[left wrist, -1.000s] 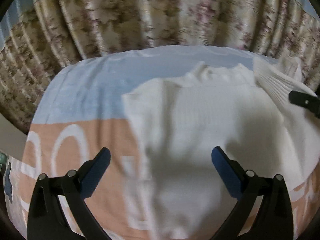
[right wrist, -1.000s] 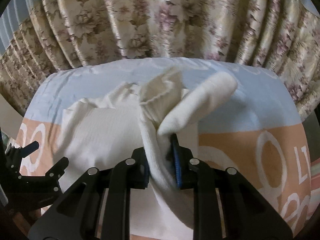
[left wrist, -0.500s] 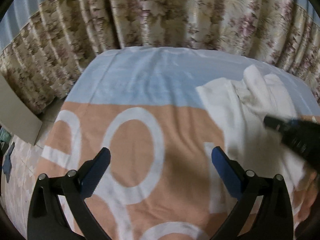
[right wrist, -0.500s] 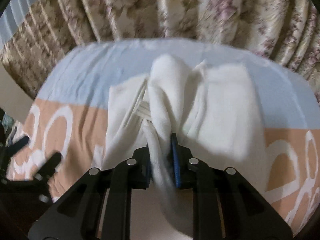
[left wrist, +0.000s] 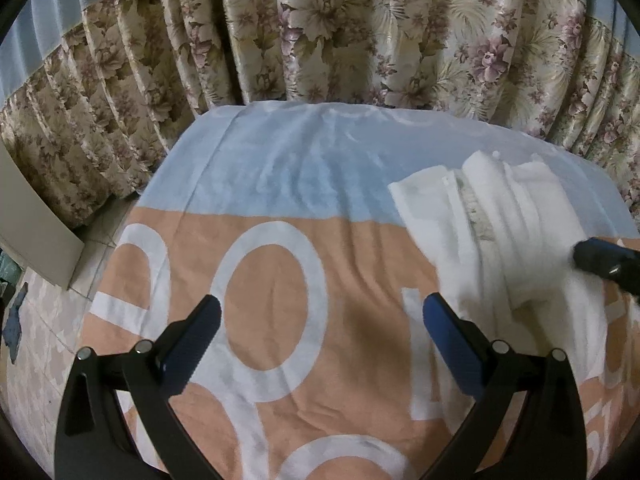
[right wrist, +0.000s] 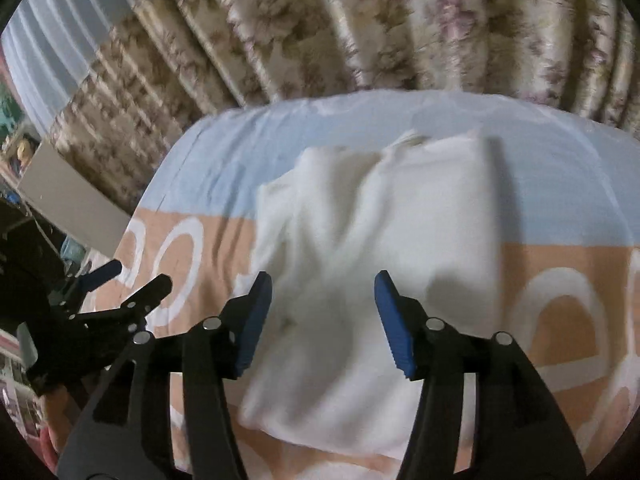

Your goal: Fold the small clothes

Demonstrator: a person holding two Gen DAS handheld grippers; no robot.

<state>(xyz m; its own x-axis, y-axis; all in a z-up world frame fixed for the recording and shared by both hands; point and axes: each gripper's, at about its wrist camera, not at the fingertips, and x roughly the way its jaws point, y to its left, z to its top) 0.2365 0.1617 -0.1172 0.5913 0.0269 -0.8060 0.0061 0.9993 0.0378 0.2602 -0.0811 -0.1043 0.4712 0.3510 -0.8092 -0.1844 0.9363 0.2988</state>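
A white ribbed knit sweater (right wrist: pixel 372 248) lies folded on the bed, its sleeves laid over the body. In the left wrist view the sweater (left wrist: pixel 500 236) is at the right. My right gripper (right wrist: pixel 322 320) is open and empty, just above the sweater's near part. My left gripper (left wrist: pixel 320 332) is open and empty over the bare blanket, left of the sweater. The right gripper's tip (left wrist: pixel 600 260) shows at the right edge of the left wrist view; the left gripper (right wrist: pixel 120 284) shows at the left of the right wrist view.
The bed is covered by a blanket (left wrist: pixel 280 272), light blue at the far end and orange with large white letters nearer. Floral curtains (left wrist: pixel 320 32) hang behind the bed. A pale board (left wrist: pixel 36 232) and tiled floor lie to the left.
My right gripper has let go of the sleeve and opened; the sleeve now lies on the sweater. My left gripper has moved left, off the sweater, and stays open.
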